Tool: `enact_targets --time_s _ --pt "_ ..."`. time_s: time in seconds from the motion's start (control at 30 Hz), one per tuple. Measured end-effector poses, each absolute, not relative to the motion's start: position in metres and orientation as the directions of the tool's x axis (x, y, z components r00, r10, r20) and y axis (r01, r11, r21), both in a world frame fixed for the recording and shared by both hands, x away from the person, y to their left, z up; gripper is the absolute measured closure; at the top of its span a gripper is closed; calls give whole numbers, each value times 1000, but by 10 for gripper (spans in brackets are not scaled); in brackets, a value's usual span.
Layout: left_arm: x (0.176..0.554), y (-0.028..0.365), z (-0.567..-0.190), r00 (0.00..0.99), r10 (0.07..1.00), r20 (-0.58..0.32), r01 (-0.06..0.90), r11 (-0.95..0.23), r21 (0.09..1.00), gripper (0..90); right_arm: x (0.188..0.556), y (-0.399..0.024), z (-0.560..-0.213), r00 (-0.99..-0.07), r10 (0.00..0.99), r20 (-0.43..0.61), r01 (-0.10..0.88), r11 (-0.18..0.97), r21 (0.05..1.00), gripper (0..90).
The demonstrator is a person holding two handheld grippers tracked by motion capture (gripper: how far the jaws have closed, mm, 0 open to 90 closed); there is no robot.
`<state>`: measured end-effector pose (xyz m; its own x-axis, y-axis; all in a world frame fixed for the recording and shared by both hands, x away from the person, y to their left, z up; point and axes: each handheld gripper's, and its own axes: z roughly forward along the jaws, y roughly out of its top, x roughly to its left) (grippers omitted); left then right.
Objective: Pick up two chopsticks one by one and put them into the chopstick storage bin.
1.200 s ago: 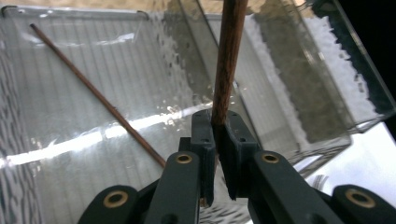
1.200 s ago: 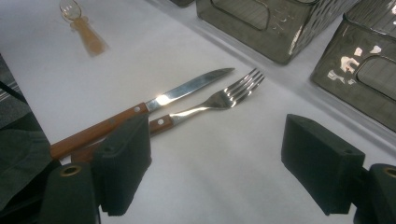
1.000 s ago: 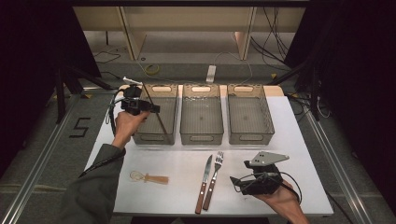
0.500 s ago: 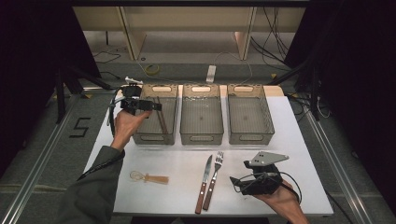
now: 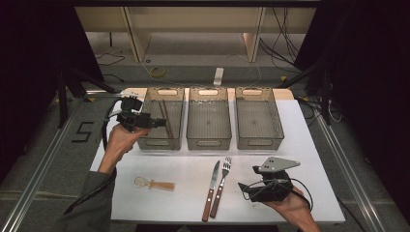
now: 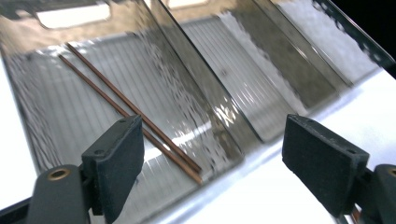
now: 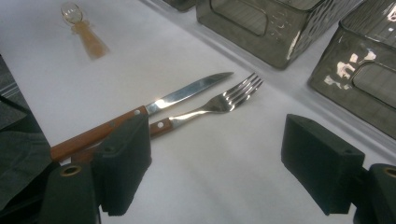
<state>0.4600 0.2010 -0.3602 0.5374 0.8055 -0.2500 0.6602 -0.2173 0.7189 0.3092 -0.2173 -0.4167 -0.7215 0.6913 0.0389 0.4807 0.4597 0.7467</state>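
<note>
Over the left edge of the leftmost smoky translucent plastic bin [image 5: 145, 126], the left gripper [image 5: 153, 122] hangs with its jaws spread wide, having just been opening, and nothing lies between the pads. In the left gripper view, the pair of thin dark brown wooden chopsticks [image 6: 133, 113] lies side by side on the ribbed floor of that bin, slanting from its far end toward the near wall. Two more bins of the same kind, the middle one [image 5: 209, 141] and the right one [image 5: 258, 141], stand just beside it in a row on the white table [image 5: 309, 159]. Near the table's front edge the right gripper [image 5: 241, 189] rests low in the person's hand, its jaws wide and bare. Close to its left lie a wooden-handled steel knife [image 5: 211, 193] and a matching fork [image 5: 222, 186], nearly parallel. Farther left lies a small clear spoon with a pale wooden handle [image 5: 153, 183].
</note>
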Motion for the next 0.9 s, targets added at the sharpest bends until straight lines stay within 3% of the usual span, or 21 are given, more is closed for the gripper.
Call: enact_targets --time_s 0.1,0.37,0.9 --pt "451 201 -365 586 788 -189 648 -315 693 195 309 -218 -416 -717 697 35 474 450 756 247" --pt "423 194 -370 660 743 -112 600 -432 673 194 307 -222 -416 -704 709 38 469 424 775 248" --pt "393 191 -386 717 693 -79 578 -527 624 197 308 -232 -420 -684 728 53 480 393 785 245"
